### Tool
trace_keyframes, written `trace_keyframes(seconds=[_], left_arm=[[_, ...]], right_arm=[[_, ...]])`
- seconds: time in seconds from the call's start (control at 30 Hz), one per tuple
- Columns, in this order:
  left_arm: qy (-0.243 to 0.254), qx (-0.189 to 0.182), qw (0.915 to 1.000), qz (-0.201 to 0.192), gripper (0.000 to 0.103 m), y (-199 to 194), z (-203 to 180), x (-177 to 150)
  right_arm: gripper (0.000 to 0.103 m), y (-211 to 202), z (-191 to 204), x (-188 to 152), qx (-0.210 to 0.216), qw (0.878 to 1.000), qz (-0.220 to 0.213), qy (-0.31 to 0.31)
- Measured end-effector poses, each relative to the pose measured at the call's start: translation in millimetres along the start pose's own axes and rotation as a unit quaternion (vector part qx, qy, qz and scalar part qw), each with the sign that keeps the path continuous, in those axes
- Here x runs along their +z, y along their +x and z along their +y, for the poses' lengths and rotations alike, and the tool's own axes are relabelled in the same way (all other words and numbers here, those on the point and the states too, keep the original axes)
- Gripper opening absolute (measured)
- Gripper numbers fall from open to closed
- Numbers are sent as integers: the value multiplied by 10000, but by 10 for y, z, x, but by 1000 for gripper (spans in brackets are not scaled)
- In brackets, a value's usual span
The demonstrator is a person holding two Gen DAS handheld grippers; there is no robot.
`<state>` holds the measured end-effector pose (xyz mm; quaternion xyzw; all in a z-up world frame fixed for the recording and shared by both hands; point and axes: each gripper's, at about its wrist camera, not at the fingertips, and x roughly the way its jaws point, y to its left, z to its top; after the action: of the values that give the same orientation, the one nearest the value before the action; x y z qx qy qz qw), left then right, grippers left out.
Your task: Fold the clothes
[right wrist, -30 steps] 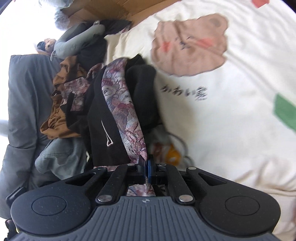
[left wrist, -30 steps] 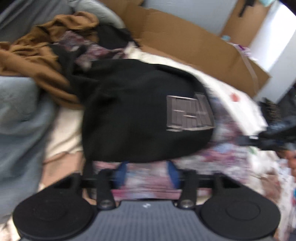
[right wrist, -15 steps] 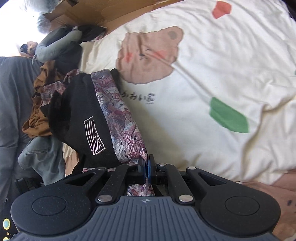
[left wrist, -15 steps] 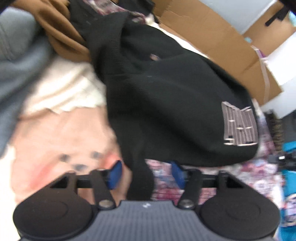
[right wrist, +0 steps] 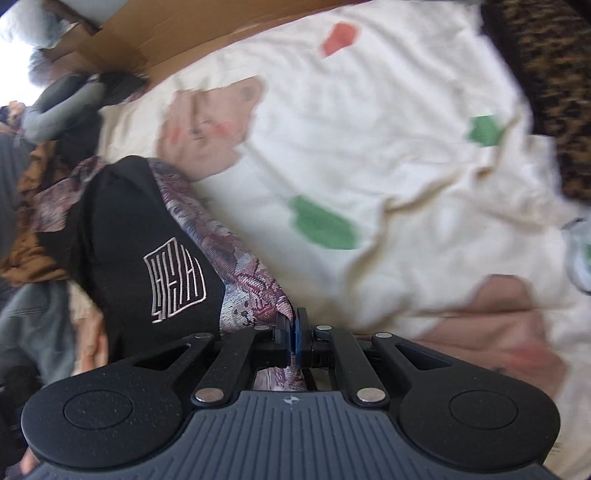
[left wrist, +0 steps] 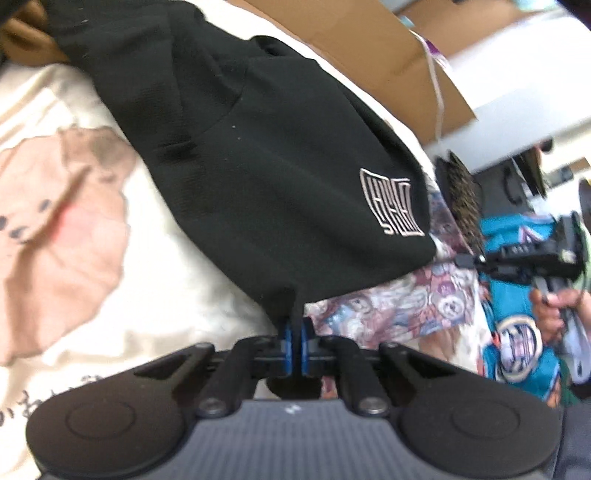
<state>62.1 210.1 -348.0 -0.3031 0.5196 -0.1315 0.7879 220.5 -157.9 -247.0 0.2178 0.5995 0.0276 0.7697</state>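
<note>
A black garment (left wrist: 266,155) with a white line logo (left wrist: 391,206) and a pink-purple patterned panel (left wrist: 399,306) hangs stretched over the cream bear-print blanket (left wrist: 155,280). My left gripper (left wrist: 294,332) is shut on a black corner of its hem. In the right wrist view the same garment (right wrist: 125,221) runs to the left, and my right gripper (right wrist: 293,332) is shut on its patterned edge (right wrist: 255,291). The left wrist view also shows the right gripper (left wrist: 461,260) at the far right, held by a hand (left wrist: 554,306).
A pile of brown and grey clothes (right wrist: 26,254) lies at the left end of the blanket (right wrist: 369,129). Cardboard (right wrist: 166,33) lines the far side. Leopard-print fabric (right wrist: 546,74) lies at the right, and a teal printed garment (left wrist: 517,325) is beside the hand.
My left gripper, open half a second ago, has closed on the black hem. The right gripper has drawn the garment away from the clothes pile, out over the blanket.
</note>
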Motion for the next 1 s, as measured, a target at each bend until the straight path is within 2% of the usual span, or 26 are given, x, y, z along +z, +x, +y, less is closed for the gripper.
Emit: trace_keyframes(seconds=[0.17, 0.37, 0.57, 0.7, 0.77, 0.87, 1.0], left_arm=[[-49, -318, 9995, 40, 5, 15, 19, -13], [24, -440, 9990, 96, 5, -18, -59, -8], [397, -54, 9978, -531, 15, -225, -71, 221], [564, 271, 9945, -834, 15, -296, -62, 484], [637, 376, 9922, -1004, 17, -348, -69, 601], [736, 491, 9885, -1227, 29, -410, -84, 773], [884, 642, 9830, -1478, 33, -459, -117, 985]], right_arm=[[0, -123, -277, -106, -302, 9993, -35, 214], [0, -277, -488, -107, -668, 9969, -198, 361], [0, -430, -702, 19, -1155, 9926, -200, 306], [0, -578, -862, 134, -1465, 9887, -175, 265], [0, -651, -941, 179, -1659, 9859, -34, 204], [0, -760, -1012, 308, -1925, 9809, 244, -117], [0, -945, -1092, 575, -2221, 9727, 435, -517]])
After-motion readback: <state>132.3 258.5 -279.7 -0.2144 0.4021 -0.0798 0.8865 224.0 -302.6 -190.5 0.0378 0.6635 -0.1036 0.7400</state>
